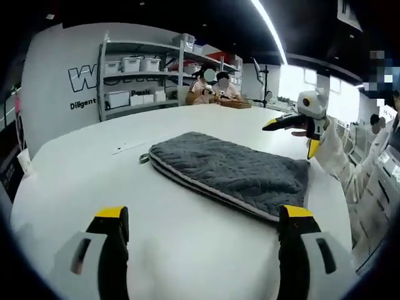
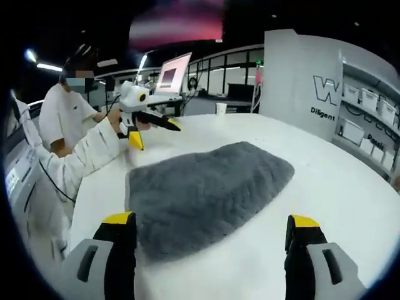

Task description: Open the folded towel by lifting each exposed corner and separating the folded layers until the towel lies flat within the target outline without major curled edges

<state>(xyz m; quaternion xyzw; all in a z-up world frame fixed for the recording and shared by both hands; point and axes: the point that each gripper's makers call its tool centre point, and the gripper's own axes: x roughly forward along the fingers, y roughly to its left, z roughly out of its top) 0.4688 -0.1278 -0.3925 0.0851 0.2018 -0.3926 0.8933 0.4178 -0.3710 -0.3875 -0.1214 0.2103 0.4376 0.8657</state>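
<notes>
1. Towel (image 1: 231,172): grey, textured, folded, lying flat on the white table (image 1: 94,181) in the left gripper view. A light piped edge runs along the side nearest the camera, where stacked layers are visible.
2. Left gripper (image 1: 203,228), left gripper view: its two yellow-tipped jaws rise from the bottom edge, spread wide apart, with nothing between them. They sit short of the towel's near edge, not touching it.
3. Right gripper (image 1: 299,134), left gripper view: held in a hand (image 1: 300,132) at the right, above the table near the towel's far right end. Its yellow-tipped jaws are splayed and grip nothing. A white sleeve (image 1: 340,159) runs from it to the frame's right edge.
4. Background, left gripper view: a shelving unit (image 1: 140,75) with white bins against the wall; two seated people (image 1: 212,87) at the table's far side.
5. Towel (image 2: 206,190), right gripper view: lies on the table (image 2: 337,181), its near edge between the jaws, slightly closer to the left one.
6. Right gripper (image 2: 212,240), right gripper view: jaws wide apart, empty, clear of the cloth.
7. Left gripper (image 2: 153,128), right gripper view: held aloft beyond the towel's far left corner, jaws parted, nothing held.
8. Background, right gripper view: a person in white (image 2: 69,115) stands at the left; a monitor (image 2: 172,75) sits behind.
</notes>
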